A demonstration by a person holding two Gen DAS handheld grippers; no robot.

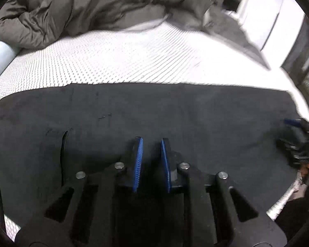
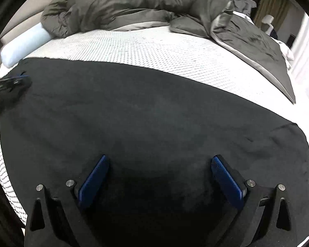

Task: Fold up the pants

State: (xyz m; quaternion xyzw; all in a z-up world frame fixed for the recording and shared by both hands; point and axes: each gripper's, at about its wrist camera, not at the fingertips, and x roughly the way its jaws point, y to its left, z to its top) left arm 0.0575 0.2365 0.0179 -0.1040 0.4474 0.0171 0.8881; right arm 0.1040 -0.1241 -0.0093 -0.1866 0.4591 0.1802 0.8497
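Observation:
Dark pants (image 1: 154, 113) lie flat across the near part of a white dotted mattress (image 1: 117, 61). A pocket slit (image 1: 63, 144) shows on the left. My left gripper (image 1: 151, 142) hovers over the pants with its blue pads a narrow gap apart, holding nothing. In the right wrist view the pants (image 2: 144, 113) fill the foreground. My right gripper (image 2: 158, 160) is wide open above them and empty. The right gripper also shows at the right edge of the left wrist view (image 1: 294, 142). The left gripper shows at the left edge of the right wrist view (image 2: 12, 82).
A bunched grey duvet (image 2: 134, 6) lies along the far side of the bed. A pale bolster pillow (image 2: 22, 43) sits at the far left. The duvet's flap (image 2: 257, 47) drapes toward the right edge. A white wall and curtain (image 2: 274, 2) stand beyond.

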